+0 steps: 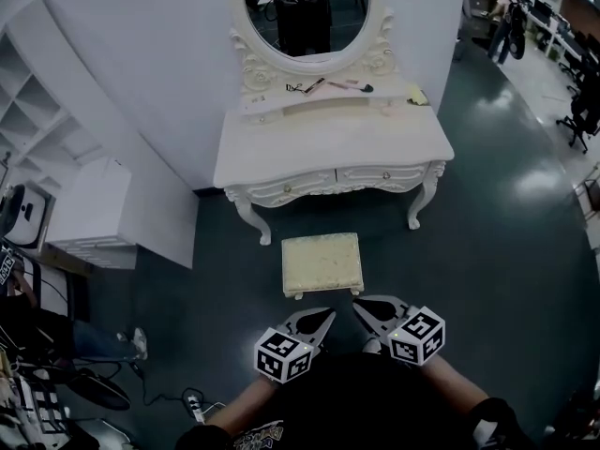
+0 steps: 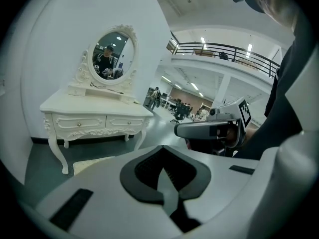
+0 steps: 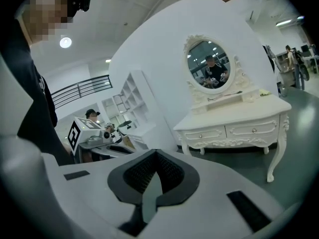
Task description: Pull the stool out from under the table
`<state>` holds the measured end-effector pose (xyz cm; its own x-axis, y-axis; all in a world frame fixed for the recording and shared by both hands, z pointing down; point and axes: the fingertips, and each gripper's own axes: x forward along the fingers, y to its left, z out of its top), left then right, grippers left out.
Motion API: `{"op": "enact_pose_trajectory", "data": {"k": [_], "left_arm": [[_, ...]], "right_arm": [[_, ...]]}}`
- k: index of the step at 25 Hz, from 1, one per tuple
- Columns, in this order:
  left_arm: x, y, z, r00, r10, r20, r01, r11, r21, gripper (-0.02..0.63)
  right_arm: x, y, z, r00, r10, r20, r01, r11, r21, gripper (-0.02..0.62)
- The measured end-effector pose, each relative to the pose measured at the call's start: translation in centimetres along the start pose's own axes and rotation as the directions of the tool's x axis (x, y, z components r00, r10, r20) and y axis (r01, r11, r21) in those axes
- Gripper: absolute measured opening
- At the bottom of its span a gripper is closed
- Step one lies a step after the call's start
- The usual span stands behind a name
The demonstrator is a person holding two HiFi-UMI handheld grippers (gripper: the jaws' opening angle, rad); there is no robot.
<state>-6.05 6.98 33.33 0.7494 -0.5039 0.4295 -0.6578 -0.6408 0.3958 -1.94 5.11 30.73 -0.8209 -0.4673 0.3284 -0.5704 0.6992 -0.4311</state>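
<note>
Left hand-held gripper point(image 1: 329, 315) pressed together, right hand-held gripper point(image 1: 358, 303) pressed together, stool point(image 1: 322, 262) near table point(image 1: 328, 148)

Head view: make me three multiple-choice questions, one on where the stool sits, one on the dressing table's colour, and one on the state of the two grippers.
1. Where is the stool?
A. On the tabletop
B. On the floor in front of the dressing table, between it and the grippers
C. Beside the shelves at the left

2. What colour is the dressing table?
A. White
B. Black
C. Red

3. How do the left gripper and right gripper stand?
A. Both shut, with nothing between the jaws
B. Both wide open
C. Left shut on the stool

Answers:
1 B, the stool's cream top lies on the floor just ahead of both grippers.
2 A, its top, drawers and curved legs are all white.
3 A, each gripper view shows the jaws closed together on nothing.
</note>
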Motion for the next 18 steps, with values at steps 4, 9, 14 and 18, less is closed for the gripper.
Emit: {"op": "enact_pose_trajectory", "data": {"k": [4, 9, 14, 18], "left_arm": [[-0.3, -1.3, -0.7, 1.0, 0.009, 0.011, -0.009, 1.0, -0.003, 0.008], [-0.3, -3.0, -1.3, 0.999, 0.03, 0.031, -0.03, 1.0, 0.003, 0.008], [-0.1, -4.3, -1.2, 0.998, 0.033, 0.044, -0.033, 0.999, 0.006, 0.008], [0.5, -5.1, -1.6, 0.998, 0.034, 0.05, -0.034, 0.999, -0.002, 0.008]], "right_arm": [[-0.7, 0.9, -1.4, 0.999, 0.021, -0.035, -0.022, 1.0, -0.01, 0.028], [-2.3, 1.5, -2.1, 0.998, 0.04, -0.054, -0.042, 0.998, -0.039, 0.028], [-3.7, 1.0, -2.8, 0.997, 0.049, -0.057, -0.051, 0.998, -0.028, 0.028], [-4.5, 0.6, -3.5, 0.996, 0.052, -0.066, -0.055, 0.998, -0.033, 0.028]]}}
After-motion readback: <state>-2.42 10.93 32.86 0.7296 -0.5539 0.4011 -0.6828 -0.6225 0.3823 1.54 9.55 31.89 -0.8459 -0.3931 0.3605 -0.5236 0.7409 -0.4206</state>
